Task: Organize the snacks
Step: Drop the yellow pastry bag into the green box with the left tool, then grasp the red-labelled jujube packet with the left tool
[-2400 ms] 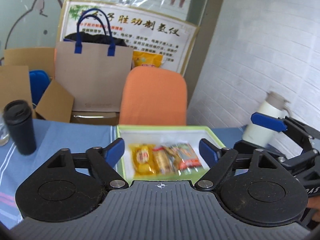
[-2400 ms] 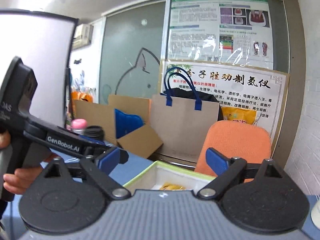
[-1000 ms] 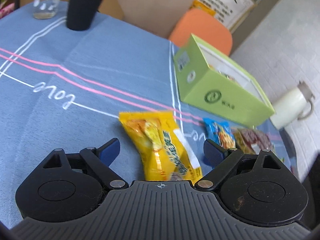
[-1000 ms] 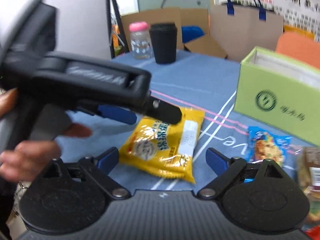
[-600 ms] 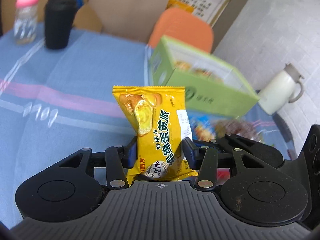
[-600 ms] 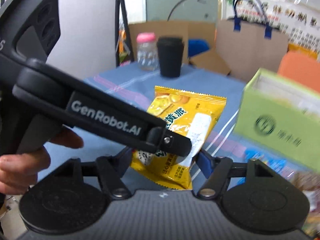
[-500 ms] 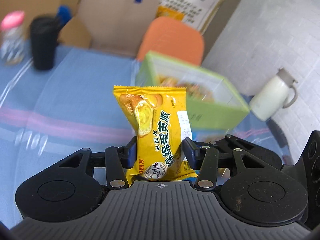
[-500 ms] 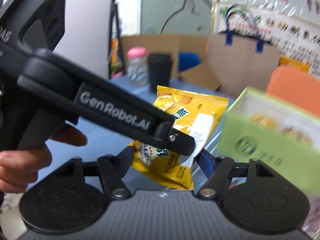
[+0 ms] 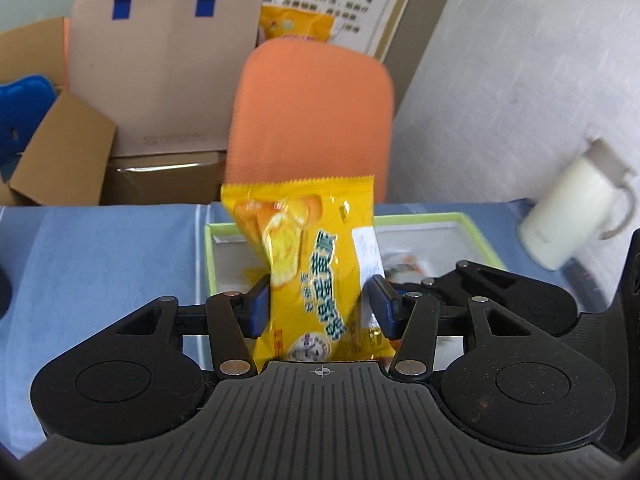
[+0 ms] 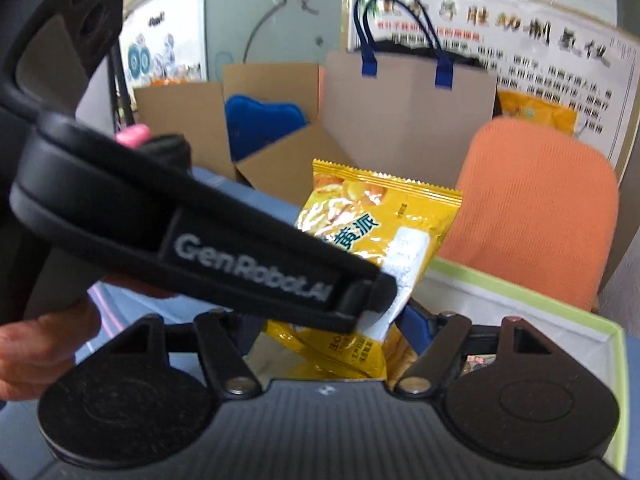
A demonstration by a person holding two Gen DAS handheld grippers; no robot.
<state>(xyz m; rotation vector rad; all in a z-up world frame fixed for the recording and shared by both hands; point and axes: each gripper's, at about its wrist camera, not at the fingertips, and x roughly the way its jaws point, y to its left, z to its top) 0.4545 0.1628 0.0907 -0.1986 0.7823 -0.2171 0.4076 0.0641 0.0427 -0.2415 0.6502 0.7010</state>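
Observation:
A yellow snack packet [image 9: 308,264] stands upright between both pairs of fingers. My left gripper [image 9: 320,308] is shut on its lower half. My right gripper [image 10: 332,332] is shut on the same packet [image 10: 380,224] from the other side, partly hidden by the left gripper's black body [image 10: 192,240]. The packet hangs above the open green box [image 9: 476,232], whose white inside holds other snack packets [image 9: 400,268]. The box also shows in the right wrist view [image 10: 560,312].
A white jug [image 9: 572,220] stands right of the box on the blue tablecloth [image 9: 100,256]. An orange chair [image 9: 312,112] is behind the table, with a paper bag [image 9: 160,64] and cardboard boxes [image 9: 60,156]. A person's hand [image 10: 44,344] holds the left gripper.
Both grippers have closed on the yellow packet and lifted it off the table. They have carried it up and forward until it hangs over the open green box.

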